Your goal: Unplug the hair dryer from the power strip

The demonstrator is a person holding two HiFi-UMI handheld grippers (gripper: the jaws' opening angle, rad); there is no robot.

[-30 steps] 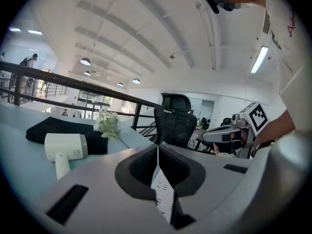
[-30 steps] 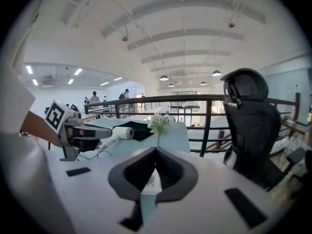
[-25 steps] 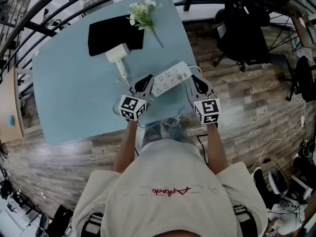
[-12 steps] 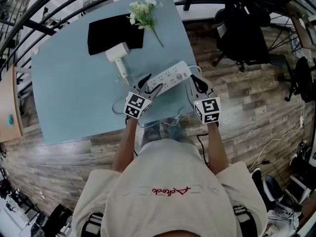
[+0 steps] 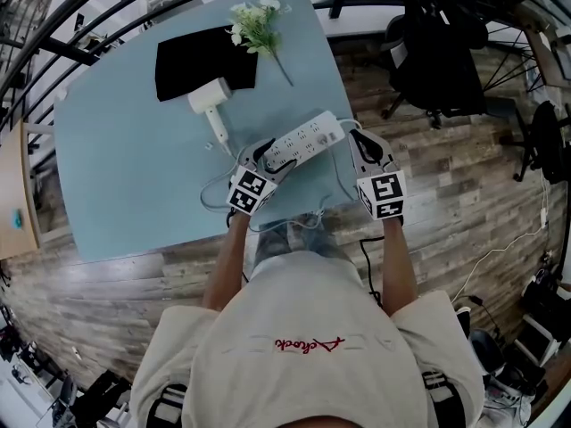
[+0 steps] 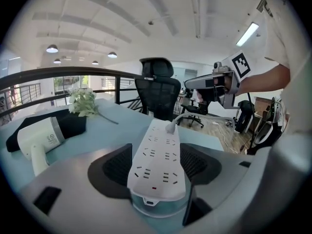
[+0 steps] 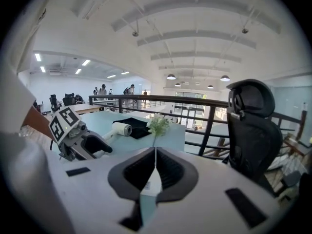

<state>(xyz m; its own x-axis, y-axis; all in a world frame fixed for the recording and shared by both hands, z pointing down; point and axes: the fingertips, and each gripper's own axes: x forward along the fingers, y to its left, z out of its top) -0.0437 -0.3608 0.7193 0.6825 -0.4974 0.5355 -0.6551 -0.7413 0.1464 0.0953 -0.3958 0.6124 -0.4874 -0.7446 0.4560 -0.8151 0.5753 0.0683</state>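
Left claw (image 5: 260, 153): jaws were just opened wide, near end of power strip (image 5: 305, 139) left between them, ungripped. Right claw (image 5: 364, 141): shut, empty. Hair dryer (image 5: 211, 99): laid far-left on bench (image 5: 125, 168). Sockets were seen bare, so unplugging was judged done.

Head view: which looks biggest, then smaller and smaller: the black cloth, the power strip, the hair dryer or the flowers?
1. black cloth
2. power strip
3. hair dryer and flowers: they look about alike, so I won't rank them.
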